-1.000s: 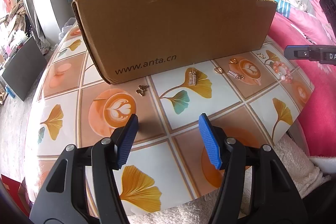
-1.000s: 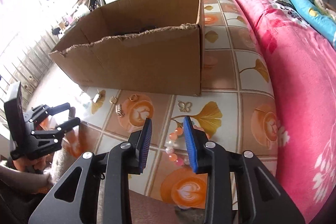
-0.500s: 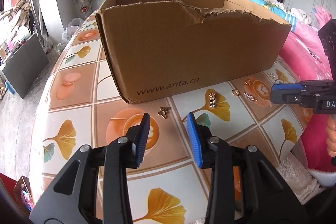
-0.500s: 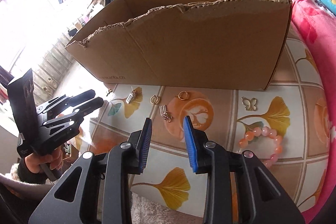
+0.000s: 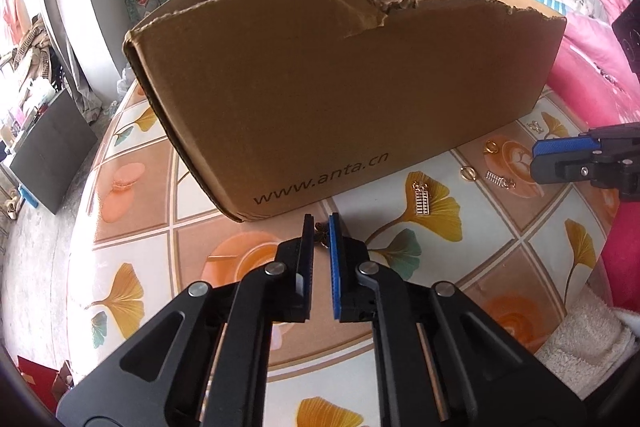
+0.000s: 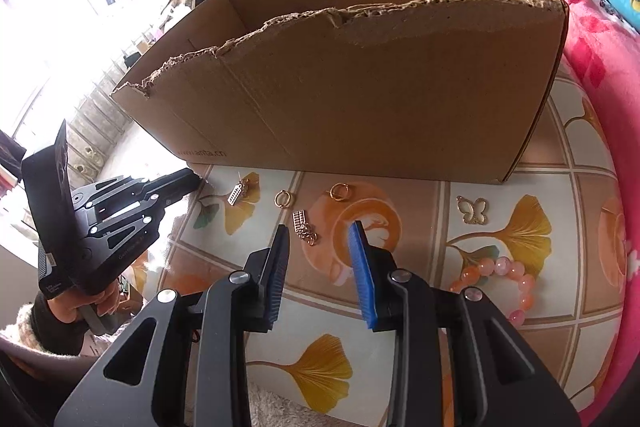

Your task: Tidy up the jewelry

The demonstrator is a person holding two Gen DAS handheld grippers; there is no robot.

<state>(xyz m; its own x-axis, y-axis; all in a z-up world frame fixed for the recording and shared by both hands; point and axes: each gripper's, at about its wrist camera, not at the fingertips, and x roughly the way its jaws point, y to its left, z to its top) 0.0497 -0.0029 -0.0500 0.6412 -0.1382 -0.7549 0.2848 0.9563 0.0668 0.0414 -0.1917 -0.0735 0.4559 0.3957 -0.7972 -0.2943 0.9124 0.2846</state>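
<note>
My left gripper [image 5: 320, 229] sits low on the ginkgo-print table [image 5: 132, 227], just before the cardboard box [image 5: 340, 87]. Its jaws are closing tight and the pads pinch a small bronze butterfly charm [image 5: 320, 231]. Seen from the right wrist, the left gripper [image 6: 194, 179] points at the box's bottom corner. My right gripper [image 6: 319, 227] hovers open over a gold chain charm [image 6: 304, 229], not touching it. Nearby lie an abacus-shaped charm [image 6: 236, 193], two gold hoops [image 6: 283, 198] [image 6: 339, 191], a white butterfly pendant [image 6: 473, 209] and a pink bead bracelet [image 6: 500, 279].
The tall box [image 6: 360, 87] walls off the table's far side. A pink flowered blanket [image 6: 600, 39] borders the table on the right. A white fleecy towel [image 5: 580, 339] hangs at the near edge. A hand [image 6: 76, 311] holds the left gripper's handle.
The left gripper moved forward to the box's foot and its jaws went from wide to shut around the small butterfly charm. The right gripper shifted left from the bracelet to the chain charm.
</note>
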